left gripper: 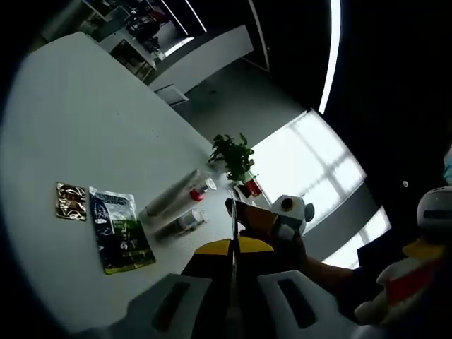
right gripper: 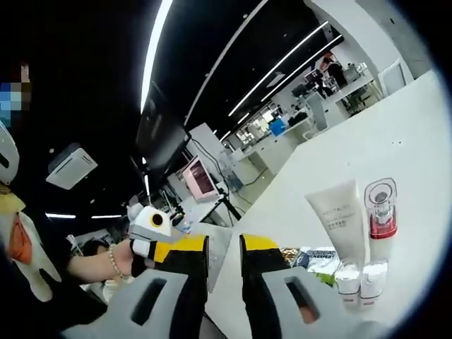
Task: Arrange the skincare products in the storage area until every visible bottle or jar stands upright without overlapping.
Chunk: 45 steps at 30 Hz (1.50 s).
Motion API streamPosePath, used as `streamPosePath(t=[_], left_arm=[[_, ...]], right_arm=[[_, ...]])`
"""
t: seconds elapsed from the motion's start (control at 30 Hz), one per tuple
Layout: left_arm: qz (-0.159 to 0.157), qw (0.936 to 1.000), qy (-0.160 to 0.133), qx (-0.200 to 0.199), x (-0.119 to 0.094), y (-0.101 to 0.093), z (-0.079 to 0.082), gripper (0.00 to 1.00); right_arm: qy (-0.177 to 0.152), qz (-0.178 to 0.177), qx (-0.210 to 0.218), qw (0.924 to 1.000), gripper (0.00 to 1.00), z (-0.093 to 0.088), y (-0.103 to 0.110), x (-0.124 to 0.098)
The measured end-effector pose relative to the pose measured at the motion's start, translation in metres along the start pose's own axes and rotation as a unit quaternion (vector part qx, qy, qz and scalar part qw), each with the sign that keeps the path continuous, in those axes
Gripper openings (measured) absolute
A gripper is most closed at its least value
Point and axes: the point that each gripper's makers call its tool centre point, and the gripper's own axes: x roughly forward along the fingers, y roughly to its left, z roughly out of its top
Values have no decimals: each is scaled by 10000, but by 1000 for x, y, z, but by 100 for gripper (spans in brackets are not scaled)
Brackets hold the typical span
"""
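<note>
While upright: tube (right gripper: 339,219), bottle (right gripper: 381,212).

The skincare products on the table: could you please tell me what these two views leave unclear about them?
- Left gripper view: white tube, red-capped bottle and small bottle are too small to read; upright or lying is unclear because the view is tilted.
- Left gripper view: the left gripper covers the table's near edge.
- Right gripper view: labels on the cream tube and clear pump bottle are unreadable, and the sachets are partly hidden behind the right gripper.
</note>
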Motion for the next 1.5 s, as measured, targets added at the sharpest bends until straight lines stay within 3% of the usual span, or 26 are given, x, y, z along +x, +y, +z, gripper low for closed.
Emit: streamPosePath(t=[0.13, 0.23, 0.43, 0.63, 0.8, 1.2, 1.33, 1.5], left_arm=[[-77, 9999, 140, 14, -1, -2, -5, 0], [-69, 9999, 142, -6, -1, -4, -8, 0], [-62, 9999, 68, -83, -2, -4, -8, 0], [-77, 9995, -299, 91, -3, -4, -4, 1], [-183, 9994, -288, 96, -1, -7, -13, 3], [-110, 9973, -724, -76, -8, -3, -2, 0], [138, 9977, -647, -144, -12, 5, -10, 0], [554, 9964, -585, -249, -19, 18, -21, 0]], right_arm=[[93, 70, 6, 9999, 15, -3, 4, 2], [88, 104, -110, 9998, 4, -3, 7, 2], [39, 175, -204, 9996, 1, -1, 11, 2], [-232, 232, 418, 9986, 1, 9, 14, 2], [-515, 270, 731, 9956, 1, 19, 16, 0], [-373, 148, 695, 9968, 1, 11, 17, 4], [-191, 22, 476, 9987, 1, 3, 19, 8], [222, -294, -90, 9993, 1, -16, 18, 18]])
